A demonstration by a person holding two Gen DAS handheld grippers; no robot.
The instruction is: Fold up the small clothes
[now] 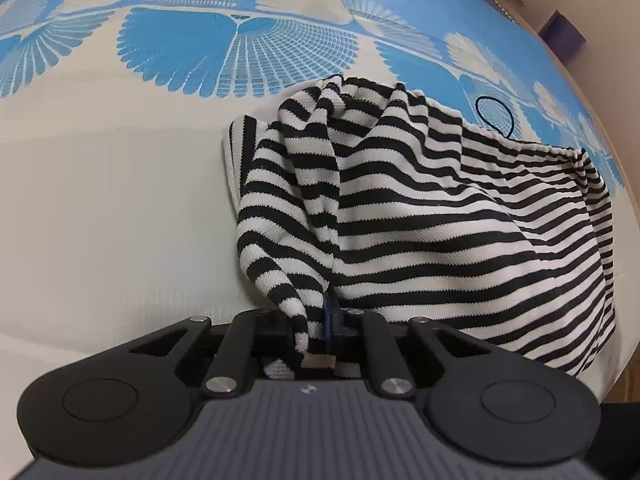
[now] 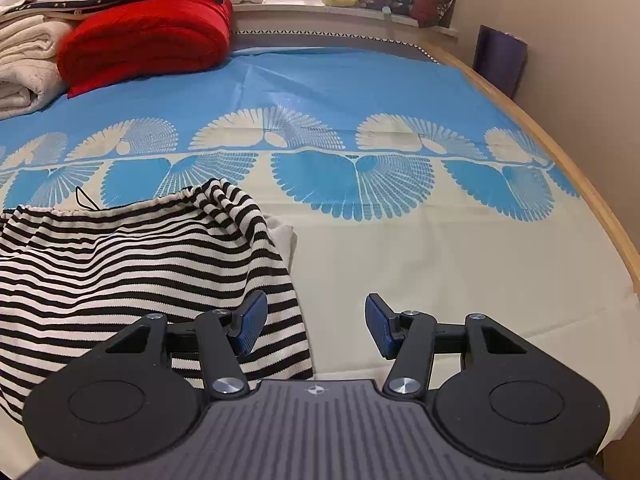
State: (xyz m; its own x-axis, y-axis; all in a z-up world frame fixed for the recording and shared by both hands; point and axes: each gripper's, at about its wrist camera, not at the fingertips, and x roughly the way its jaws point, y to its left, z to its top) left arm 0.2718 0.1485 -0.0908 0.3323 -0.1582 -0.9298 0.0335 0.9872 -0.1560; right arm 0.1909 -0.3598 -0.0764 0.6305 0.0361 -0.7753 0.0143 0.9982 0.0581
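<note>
Striped garment: black-and-white knit piece with a gathered waistband and a thin black cord at its far side; it is lying rumpled on the cream part of the bed cover, near the bed's front edge, short of the blue fan-print band.
Left tongs: pressed together and pinching a bunched corner of the striped garment, which is rising in a twisted rope from the pads.
Right tongs: spread, holding nothing; the left pad is hovering over the garment's near right corner, the right pad over bare cover.
Step in hand: judging by this, taking the second corner so the piece can be lifted and spread flat before folding.
Doing it well: the right tongs are needing to shift left so the hem sits between both pads, catching one corner only, not a bundle of layers; then both tongs are best drawn apart to take out the twist.
Risk: the left grip is holding a wad, so the cloth may stay twisted.
Surroundings: folded red blanket and pale linens lying at the bed's far left corner, well apart.
</note>
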